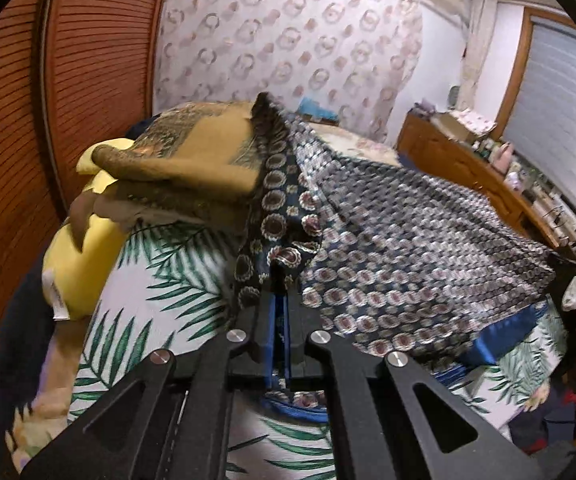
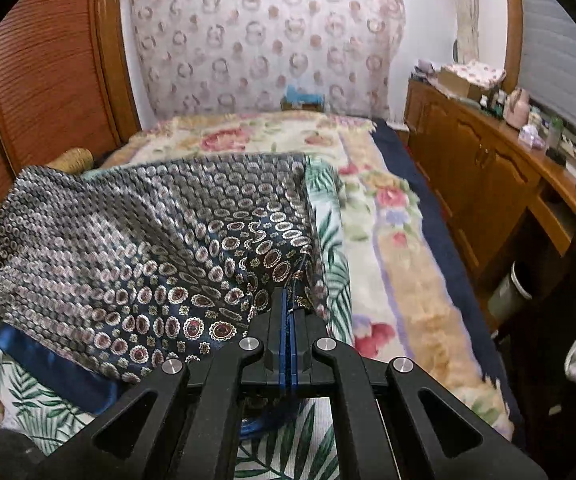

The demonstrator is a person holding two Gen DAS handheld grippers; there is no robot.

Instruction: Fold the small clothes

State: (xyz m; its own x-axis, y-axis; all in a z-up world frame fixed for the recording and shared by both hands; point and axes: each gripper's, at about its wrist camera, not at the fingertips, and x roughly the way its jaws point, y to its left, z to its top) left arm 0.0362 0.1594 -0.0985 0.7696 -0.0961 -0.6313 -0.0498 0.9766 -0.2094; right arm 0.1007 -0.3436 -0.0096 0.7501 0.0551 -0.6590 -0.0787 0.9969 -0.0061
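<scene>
Between the two claws hangs one patterned garment [image 1: 408, 232], dark blue with rows of round medallions and a plain blue satin band along its lower edge. At the left side, the left claw [image 1: 277, 300] has its jaws closed on a bunched corner of the cloth, which rises up and away from the fingertips and drapes off to the right. Just left of that claw sits one stack of folded brown-gold cloth [image 1: 191, 160]; beyond it, further left, one yellow cushion [image 1: 83, 256]. Below both claws lies a white sheet printed with green palm leaves [image 1: 159, 300].

At the right side, the right claw [image 2: 288, 304] is likewise clamped shut on the opposite corner, the fabric spreading away to its left. To the right of this claw runs a floral blanket [image 2: 400, 280], then a wooden cabinet [image 2: 468, 168].

Judged from this, the step in hand is the first fold: two corners are pinched and the cloth is lifted, spread between them. Whether the far hem still rests on the sheet is hard to tell through the blur. The next move calls for carrying both corners forward together, evenly and taut, and laying them on the far edge so the halves match.

Count: two claws, one garment, one folded stack, one cushion.
</scene>
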